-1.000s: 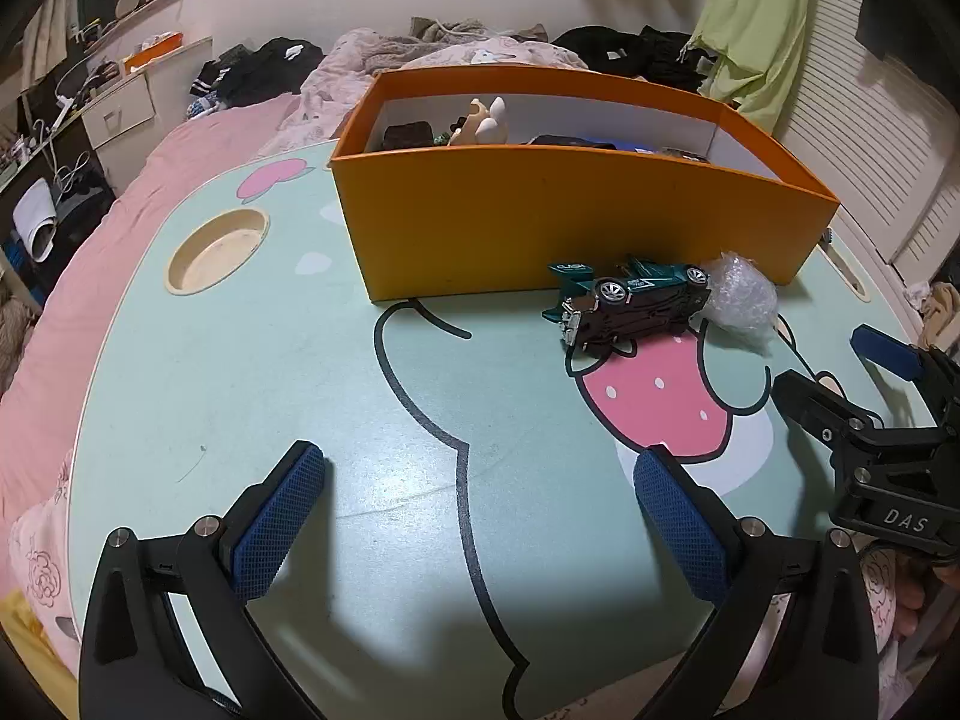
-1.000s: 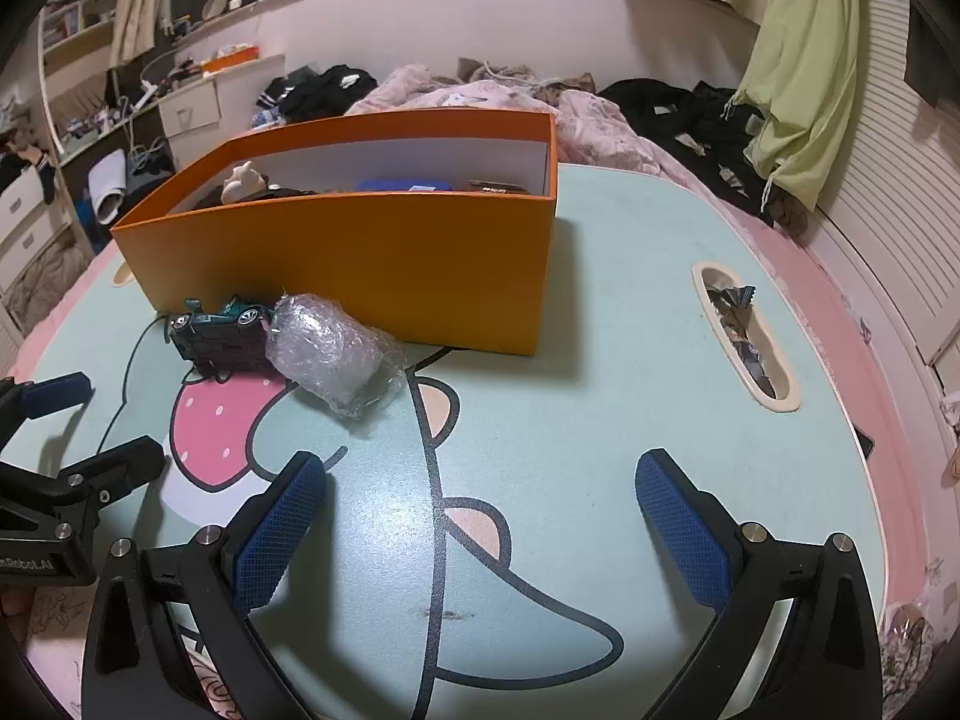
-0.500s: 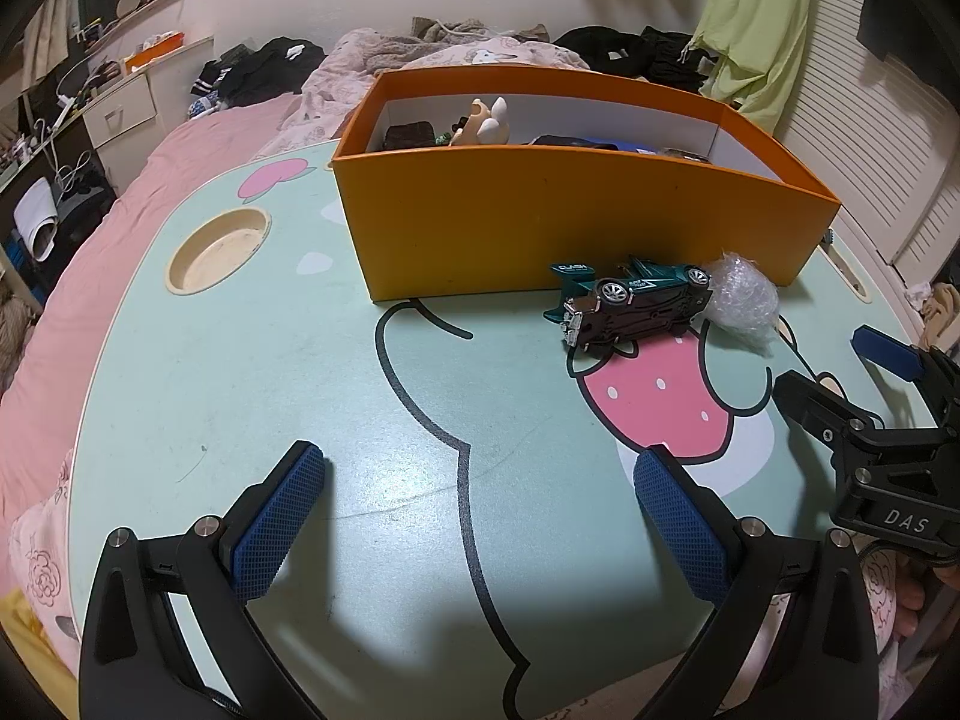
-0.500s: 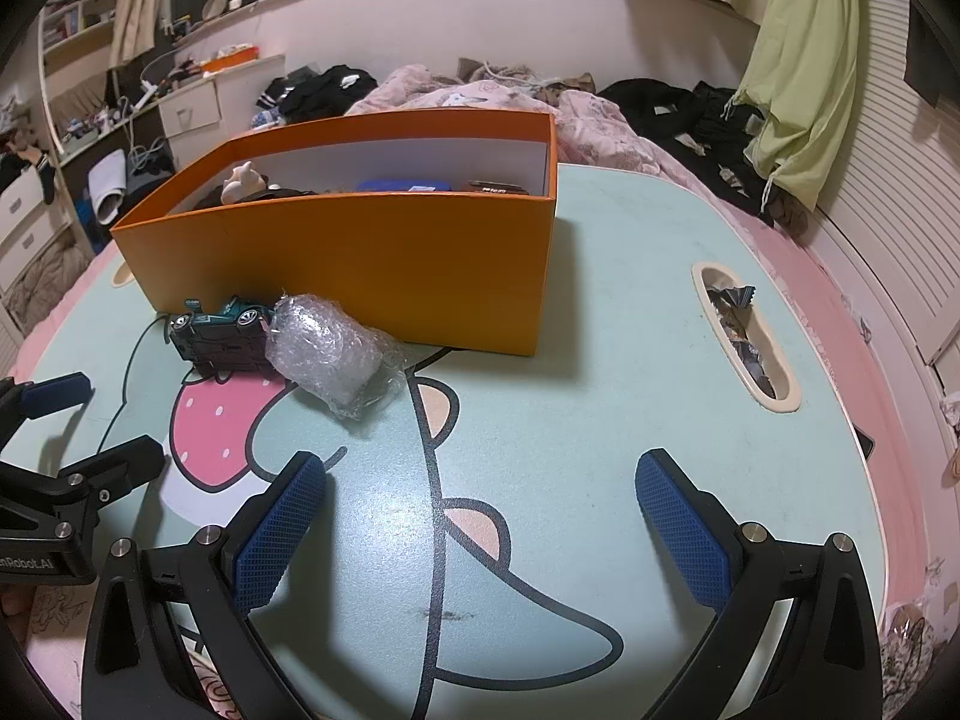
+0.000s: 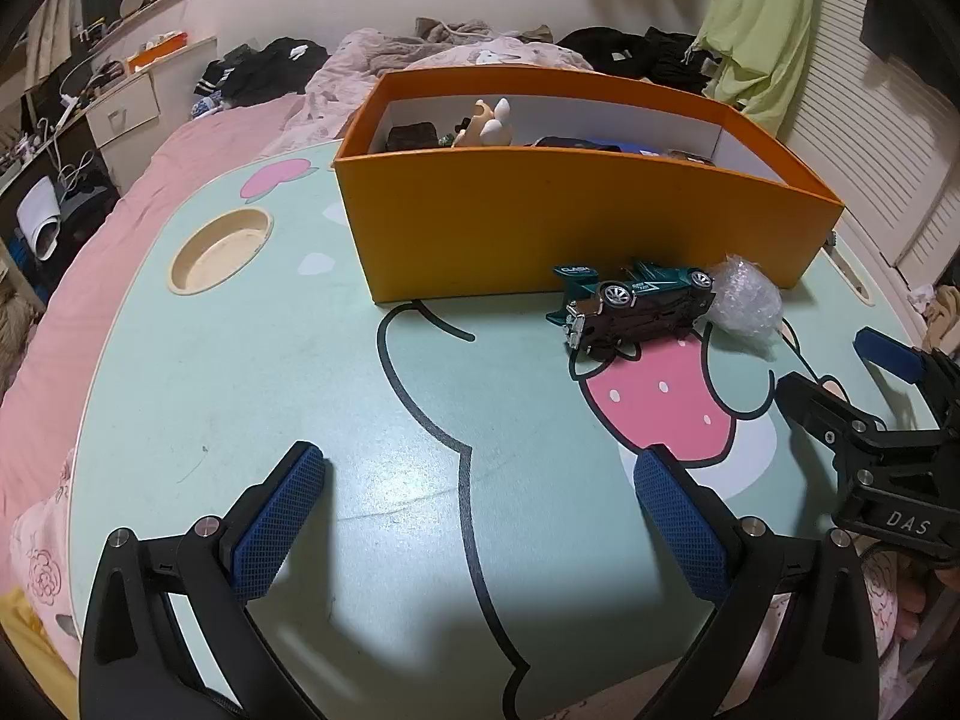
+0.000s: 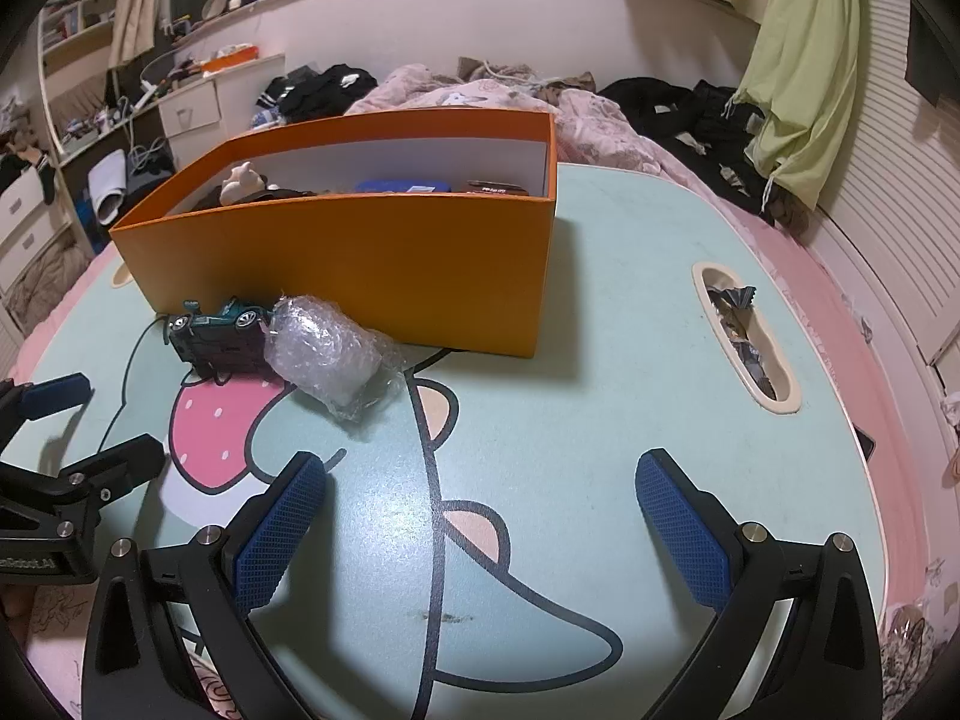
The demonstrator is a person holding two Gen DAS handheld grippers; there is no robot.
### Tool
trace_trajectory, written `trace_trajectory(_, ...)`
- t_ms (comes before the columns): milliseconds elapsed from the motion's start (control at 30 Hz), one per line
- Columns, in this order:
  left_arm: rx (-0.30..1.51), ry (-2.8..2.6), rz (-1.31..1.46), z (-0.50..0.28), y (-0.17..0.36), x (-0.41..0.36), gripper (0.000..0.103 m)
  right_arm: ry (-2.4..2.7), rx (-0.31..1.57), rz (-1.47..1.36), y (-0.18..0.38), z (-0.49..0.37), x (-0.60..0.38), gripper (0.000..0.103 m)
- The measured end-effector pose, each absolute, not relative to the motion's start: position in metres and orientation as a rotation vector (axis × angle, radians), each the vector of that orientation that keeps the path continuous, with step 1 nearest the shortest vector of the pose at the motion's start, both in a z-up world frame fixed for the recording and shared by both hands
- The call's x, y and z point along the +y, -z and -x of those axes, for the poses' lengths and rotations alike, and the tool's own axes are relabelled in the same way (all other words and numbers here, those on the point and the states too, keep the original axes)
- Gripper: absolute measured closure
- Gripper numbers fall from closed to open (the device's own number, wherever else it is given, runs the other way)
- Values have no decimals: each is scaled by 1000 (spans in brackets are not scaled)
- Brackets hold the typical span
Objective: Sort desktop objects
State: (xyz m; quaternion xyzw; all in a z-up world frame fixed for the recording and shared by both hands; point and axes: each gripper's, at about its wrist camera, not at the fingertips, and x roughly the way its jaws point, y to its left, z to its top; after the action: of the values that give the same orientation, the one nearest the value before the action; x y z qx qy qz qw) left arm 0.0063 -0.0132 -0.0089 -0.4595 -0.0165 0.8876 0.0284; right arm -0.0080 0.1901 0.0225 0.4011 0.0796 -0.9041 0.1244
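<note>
Matt orange cardboard box (image 5: 576, 234); glossy painted toy car (image 5: 636, 306); crinkly clear bubble wrap (image 6: 327, 354); smooth, faintly shiny tabletop (image 5: 300, 360).

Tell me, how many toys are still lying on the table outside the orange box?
2: a green toy car tipped on its side before the orange box, and a bubble-wrap bundle touching its right end. The box may hide others behind it.

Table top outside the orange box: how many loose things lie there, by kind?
Toy car: 1
Bubble-wrap bundle: 1
Total: 2, touching, in front of the box.
</note>
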Motion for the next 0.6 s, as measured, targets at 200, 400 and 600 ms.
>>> trace_trajectory(200, -53, -2739, 1417, -6, 9, -13, 0, 2615, 198, -1152, -26, 8, 190, 0)
trace_trajectory(400, -55, -2743, 1415, -5, 10, -11, 0, 2541, 119, -1056, -49, 14, 175, 6)
trace_trajectory(600, -55, -2743, 1414, -5, 10, -11, 0, 2474, 203, -1150, -48, 38, 142, 41)
